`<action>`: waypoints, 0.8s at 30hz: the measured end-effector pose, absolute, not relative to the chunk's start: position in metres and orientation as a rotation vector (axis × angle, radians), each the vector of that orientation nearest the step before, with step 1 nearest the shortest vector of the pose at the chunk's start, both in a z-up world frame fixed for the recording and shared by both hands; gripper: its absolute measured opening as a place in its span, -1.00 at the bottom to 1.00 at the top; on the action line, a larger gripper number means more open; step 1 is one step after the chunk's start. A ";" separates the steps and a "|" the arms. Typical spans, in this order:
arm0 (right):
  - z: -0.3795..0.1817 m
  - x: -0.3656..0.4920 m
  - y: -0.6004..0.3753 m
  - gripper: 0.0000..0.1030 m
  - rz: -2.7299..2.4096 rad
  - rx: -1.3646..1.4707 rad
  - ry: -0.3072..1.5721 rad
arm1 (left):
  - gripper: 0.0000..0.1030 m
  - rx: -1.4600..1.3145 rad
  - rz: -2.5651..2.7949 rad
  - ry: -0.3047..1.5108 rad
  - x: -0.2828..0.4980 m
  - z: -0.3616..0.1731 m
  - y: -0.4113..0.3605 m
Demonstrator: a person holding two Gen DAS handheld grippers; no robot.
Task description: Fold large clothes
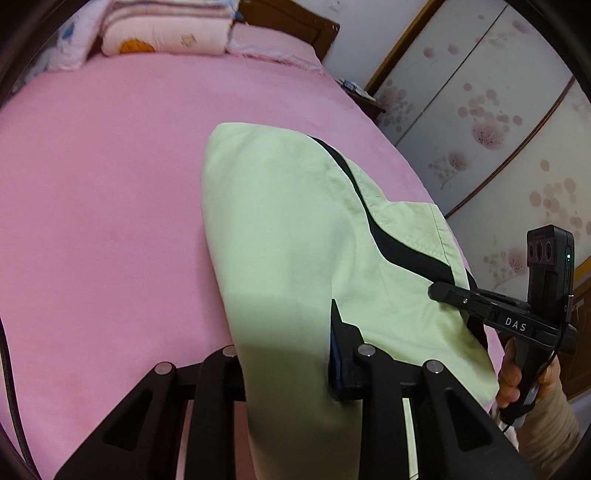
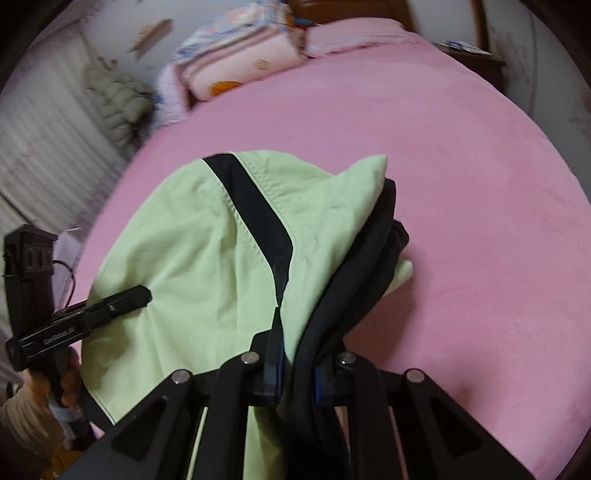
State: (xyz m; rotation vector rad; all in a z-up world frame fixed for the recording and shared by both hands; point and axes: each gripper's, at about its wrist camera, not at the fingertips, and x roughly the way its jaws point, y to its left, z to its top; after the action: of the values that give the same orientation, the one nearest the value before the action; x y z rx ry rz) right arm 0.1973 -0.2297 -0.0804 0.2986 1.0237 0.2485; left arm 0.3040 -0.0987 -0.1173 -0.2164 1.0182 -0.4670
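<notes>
A large light green garment (image 1: 280, 229) with a black stripe (image 1: 373, 218) and dark lining lies partly on the pink bed (image 1: 103, 192); it also shows in the right wrist view (image 2: 192, 251). My left gripper (image 1: 288, 354) is shut on the garment's near edge, cloth draped over its left finger. My right gripper (image 2: 299, 354) is shut on the garment's dark edge (image 2: 354, 280). The right gripper shows in the left wrist view (image 1: 443, 291) at the cloth's right side. The left gripper shows in the right wrist view (image 2: 136, 295) at the cloth's left side.
Folded pink quilts and pillows (image 1: 162, 33) are stacked at the head of the bed by a wooden headboard (image 1: 295, 18). A flowered wardrobe (image 1: 491, 122) stands to the right. A grey jacket (image 2: 118, 99) hangs left of the bed.
</notes>
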 end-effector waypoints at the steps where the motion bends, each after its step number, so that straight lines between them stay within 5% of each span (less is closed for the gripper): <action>1: -0.072 0.198 -0.213 -0.80 0.270 0.287 1.011 | -0.54 -0.207 -0.453 1.007 0.304 -0.107 -0.077; 13: -0.035 0.366 -0.024 -0.80 0.346 0.232 0.870 | -0.50 -0.070 -0.299 0.909 0.456 -0.056 0.105; 24: -0.156 0.543 0.062 -0.80 0.251 0.246 0.908 | -0.24 -0.025 -0.197 0.988 0.641 -0.197 0.171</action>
State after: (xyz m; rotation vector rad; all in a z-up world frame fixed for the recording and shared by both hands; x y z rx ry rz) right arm 0.5427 0.0619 -0.1557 0.2455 0.9084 0.2506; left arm 0.6408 0.1712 -0.1974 -0.0254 0.9884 -0.1970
